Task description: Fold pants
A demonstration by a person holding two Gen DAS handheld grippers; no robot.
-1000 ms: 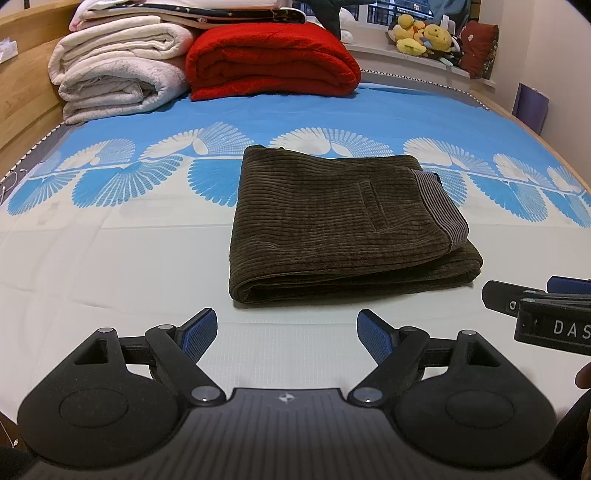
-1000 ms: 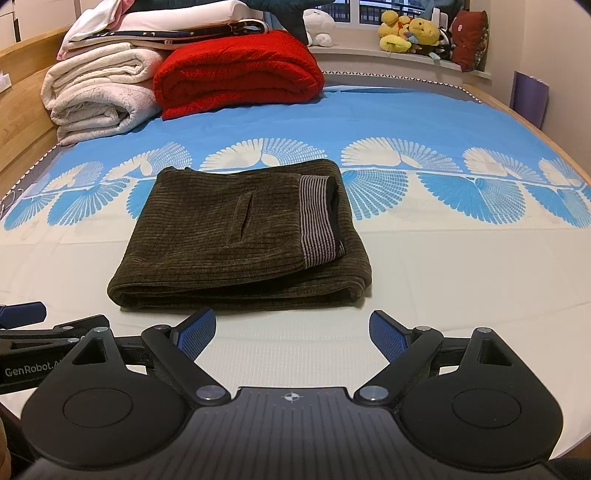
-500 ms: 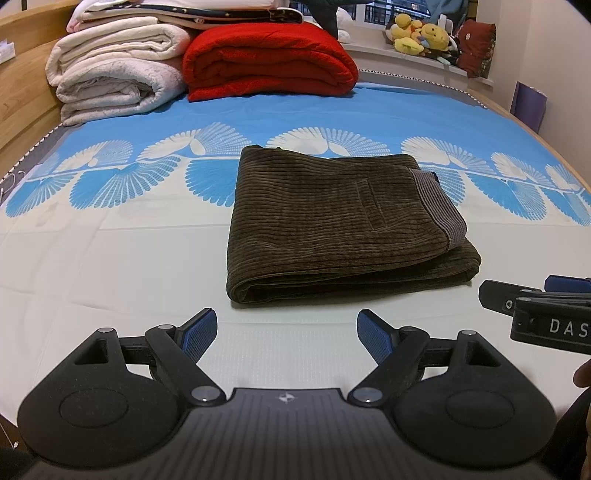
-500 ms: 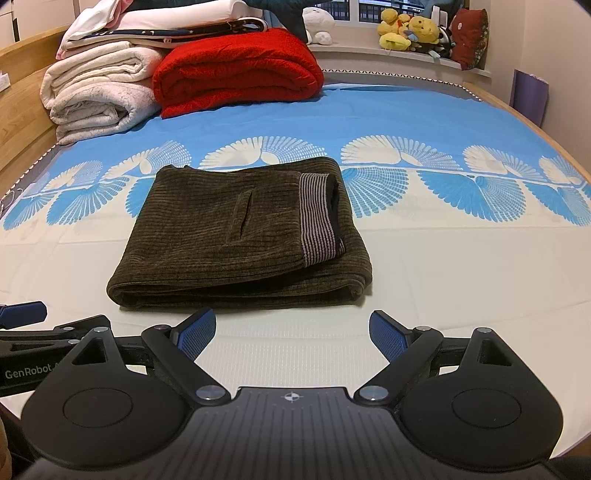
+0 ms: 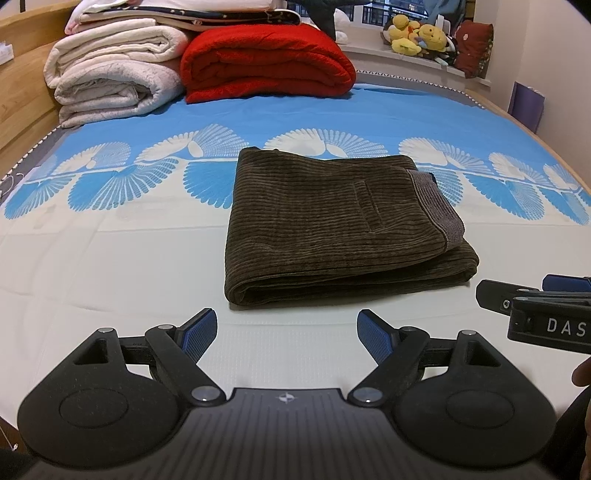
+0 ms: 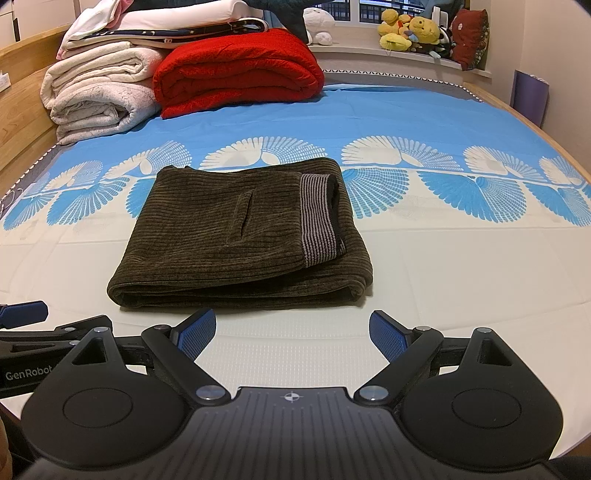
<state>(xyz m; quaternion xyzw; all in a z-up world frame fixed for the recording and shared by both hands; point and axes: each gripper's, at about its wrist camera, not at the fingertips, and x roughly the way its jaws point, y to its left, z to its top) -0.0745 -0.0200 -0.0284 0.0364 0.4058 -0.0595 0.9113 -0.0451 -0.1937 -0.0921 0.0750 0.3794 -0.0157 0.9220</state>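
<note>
A wide bed (image 5: 110, 258) fills both views, its sheet (image 6: 424, 110) blue toward the far end, cream toward the near edge, with a band of white and blue fan shapes across the middle. At the far end lie a stack of folded white blankets (image 5: 110, 81) and, touching it on the right, a folded red blanket (image 5: 266, 62). Behind them a window ledge carries a cluster of yellow plush toys (image 6: 410, 31), and a purple panel (image 5: 524, 105) leans against the wall at right. The pants (image 6: 243, 236), dark brown corduroy, lie folded into a flat rectangle in the middle of the bed, striped waistband on top at the right side. Nothing lies between them and the claws. The left claw (image 5: 286, 332) hovers just short of the near fold, fingers spread wide and empty; the right claw (image 6: 291, 332) hangs likewise, released, holding nothing, beside the left one.
</note>
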